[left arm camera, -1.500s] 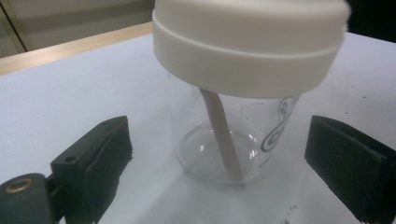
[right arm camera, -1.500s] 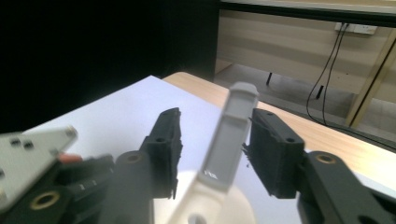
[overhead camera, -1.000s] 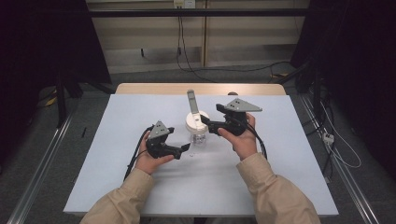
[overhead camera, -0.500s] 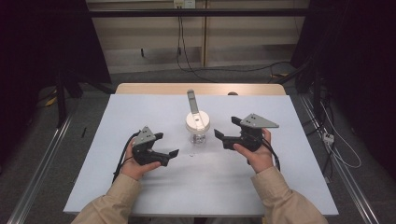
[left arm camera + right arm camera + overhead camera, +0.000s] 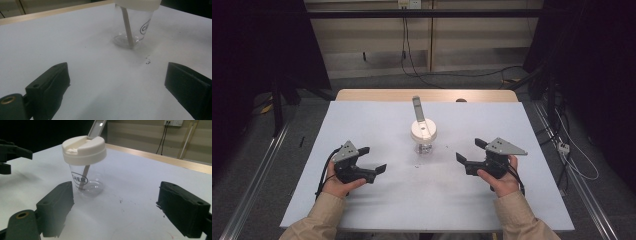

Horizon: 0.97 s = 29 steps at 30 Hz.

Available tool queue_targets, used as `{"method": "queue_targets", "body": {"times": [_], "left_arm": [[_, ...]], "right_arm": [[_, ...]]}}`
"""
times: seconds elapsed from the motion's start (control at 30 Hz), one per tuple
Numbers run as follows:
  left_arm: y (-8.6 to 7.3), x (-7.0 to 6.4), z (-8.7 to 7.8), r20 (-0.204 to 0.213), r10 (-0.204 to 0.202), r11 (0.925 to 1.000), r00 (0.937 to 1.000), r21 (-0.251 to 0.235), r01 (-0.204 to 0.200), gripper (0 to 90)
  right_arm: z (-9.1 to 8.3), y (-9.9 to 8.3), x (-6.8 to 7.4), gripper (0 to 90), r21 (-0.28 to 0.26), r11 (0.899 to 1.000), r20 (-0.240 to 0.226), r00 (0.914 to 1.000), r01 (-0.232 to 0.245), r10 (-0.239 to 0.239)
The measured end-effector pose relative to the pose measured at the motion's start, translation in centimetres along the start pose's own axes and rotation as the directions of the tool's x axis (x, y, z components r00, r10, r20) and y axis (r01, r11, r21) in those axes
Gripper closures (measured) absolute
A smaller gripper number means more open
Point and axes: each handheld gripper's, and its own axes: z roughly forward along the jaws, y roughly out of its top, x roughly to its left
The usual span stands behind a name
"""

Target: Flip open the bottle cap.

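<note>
Cup (image 5: 424, 140) with white lid (image 5: 423, 130) and stick (image 5: 417, 107) poking out stands upright mid-table (image 5: 377, 210), untouched, same spot as before. Left gripper (image 5: 373, 159) and right gripper (image 5: 468, 151) have both pulled back toward the person and farther apart since the earlier frames, now well clear of the cup on either side. Jaws on both are spread wide, holding nothing; small dark specks (image 5: 419, 165) lie just in front of the cup.

A white table (image 5: 362, 120) with a wooden far edge stood on grey floor (image 5: 272, 145); beige wall panels (image 5: 372, 40), cables (image 5: 412, 60) and dark surroundings lay behind.
</note>
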Motion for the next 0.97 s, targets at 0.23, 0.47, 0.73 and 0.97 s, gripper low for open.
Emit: {"method": "queue_targets", "body": {"times": [0.23, 0.47, 0.73, 0.97], "left_arm": [[-0.6, 0.2, -0.9, -0.007, -0.008, 1.0, 0.9999, 0.001, 0.008, 5.8], [-1.1, 0.6, -2.0, -0.023, -0.013, 0.9999, 0.9997, -0.002, 0.013, 6.0], [-1.8, 1.2, -3.1, -0.039, -0.035, 0.9994, 0.9986, -0.004, 0.035, 6.1], [-1.8, 1.2, -3.0, -0.045, -0.033, 0.9994, 0.9984, -0.009, 0.032, 6.1]], "right_arm": [[-1.6, -1.6, -0.6, 12.9, 0.007, 1.0, 0.025, 0.9996, -0.01, 0.01], [-3.2, -3.1, -1.3, 13.0, 0.029, 1.0, 0.046, 0.9989, -0.007, 0.006], [-4.8, -4.4, -1.5, 13.0, 0.043, 0.999, 0.053, 0.9985, -0.009, 0.007], [-4.9, -4.8, -1.6, 12.9, 0.038, 0.999, 0.049, 0.9986, -0.022, 0.02]]}}
